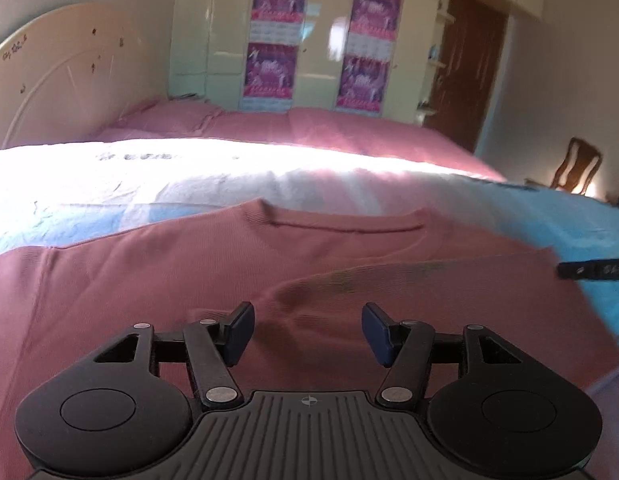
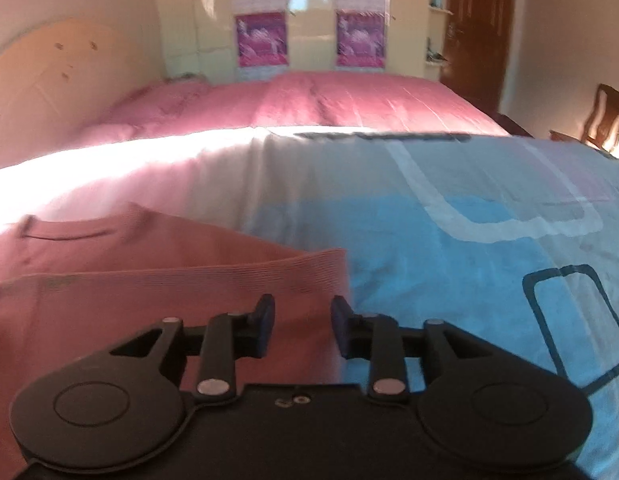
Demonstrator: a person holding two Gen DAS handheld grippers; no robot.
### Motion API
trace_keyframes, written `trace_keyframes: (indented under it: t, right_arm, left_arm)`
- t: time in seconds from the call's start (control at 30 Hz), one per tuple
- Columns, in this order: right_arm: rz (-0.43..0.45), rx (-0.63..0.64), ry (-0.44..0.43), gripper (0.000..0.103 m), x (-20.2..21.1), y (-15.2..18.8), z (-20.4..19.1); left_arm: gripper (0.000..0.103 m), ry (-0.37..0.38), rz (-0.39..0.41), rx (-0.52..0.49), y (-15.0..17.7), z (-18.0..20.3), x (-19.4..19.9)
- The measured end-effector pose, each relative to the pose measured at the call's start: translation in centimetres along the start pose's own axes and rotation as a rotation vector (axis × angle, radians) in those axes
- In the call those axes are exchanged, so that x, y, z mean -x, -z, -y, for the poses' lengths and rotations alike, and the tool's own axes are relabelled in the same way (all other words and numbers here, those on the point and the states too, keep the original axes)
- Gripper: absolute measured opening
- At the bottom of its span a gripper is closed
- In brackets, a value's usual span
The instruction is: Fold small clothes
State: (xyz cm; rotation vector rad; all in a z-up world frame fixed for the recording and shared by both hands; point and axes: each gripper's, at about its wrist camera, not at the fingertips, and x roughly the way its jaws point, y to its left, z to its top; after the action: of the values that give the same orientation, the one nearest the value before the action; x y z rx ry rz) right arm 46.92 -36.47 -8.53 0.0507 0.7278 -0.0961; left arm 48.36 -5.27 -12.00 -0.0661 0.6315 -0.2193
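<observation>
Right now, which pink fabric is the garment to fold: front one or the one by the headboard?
The front one: the pink shirt with a ribbed collar, lying on the blue sheet under both open grippers. The pink bedspread behind is bedding.

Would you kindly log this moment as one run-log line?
left gripper: open, empty | right gripper: open, at shirt edge | pink shirt: on bedsheet, one sleeve folded in
</observation>
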Motion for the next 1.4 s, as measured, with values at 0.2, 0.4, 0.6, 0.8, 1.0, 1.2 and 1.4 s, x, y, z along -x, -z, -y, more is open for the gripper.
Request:
trace_keyframes:
  t: [0.2,0.4,0.6,0.8,1.0,1.2,1.4]
  right_arm:
    - [-0.032,0.061,-0.157,0.026,4.2,5.1,-5.4]
    - [-0.025,0.11,-0.108,0.026,6.1,7.3,-5.8]
    - [-0.043,0.001,0.019,0.021,8.0,7.5,-0.2]
    - [-0.079,-0.001,0.016,0.024,6.6,7.2,-0.5]
    - [-0.109,0.017,0.004,0.027,6.4,7.2,-0.5]
    - [-0.042,-0.008,-0.073,0.029,8.1,6.4,-0.6]
    - [-0.032,-0.016,-0.129,0.029,8.2,6.0,-2.9]
  left_arm:
    - [0.059,0.099,-0.012,-0.062,2.4,4.5,0.9]
    - [0.059,0.047,-0.044,-0.034,3.7,3.3,2.3]
    - [0.059,-0.026,-0.033,0.039,3.9,-0.5,3.6]
    - [0.059,-0.061,-0.052,0.004,4.1,0.4,2.7]
    - [0.059,-0.074,-0.08,0.011,4.2,0.0,4.1]
    - [0.059,-0.195,-0.023,0.188,5.5,-5.6,9.9]
    - [0.058,-0.426,0.083,0.52,8.9,-19.8,16.8]
